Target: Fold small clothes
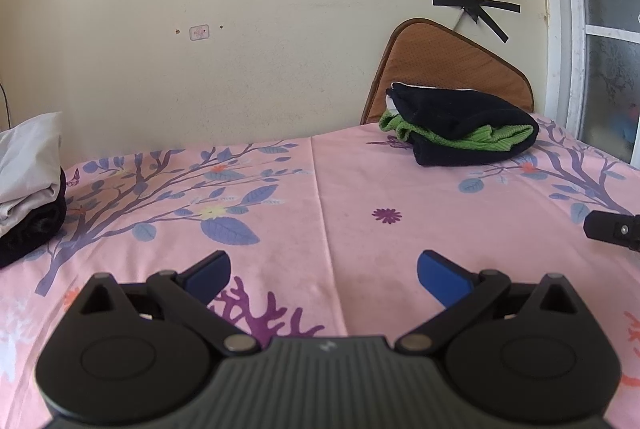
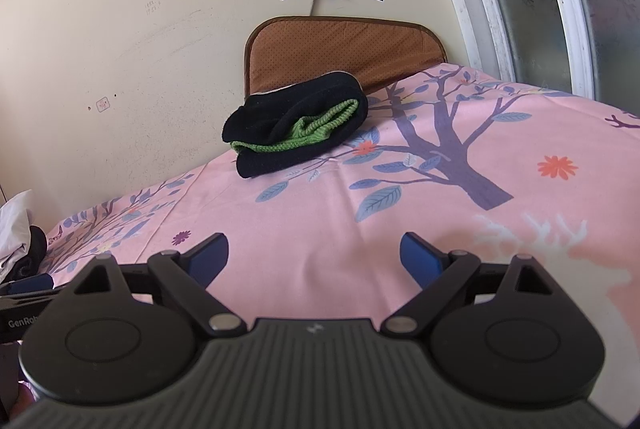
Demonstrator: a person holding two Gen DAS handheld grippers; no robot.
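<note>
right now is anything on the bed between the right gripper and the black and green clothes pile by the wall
Nothing visible. The right gripper hangs open over bare pink floral bedsheet, and only flat sheet lies between it and the black and green clothes pile. The brown cushion stands behind the pile.

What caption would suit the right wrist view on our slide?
Right gripper, open and empty, hovers over the pink sheet; a black-and-green pile lies ahead by the wall.

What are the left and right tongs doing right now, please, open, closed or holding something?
Left tongs: open, holding nothing, above the pink sheet.
Right tongs: open, holding nothing, above the same sheet.
</note>
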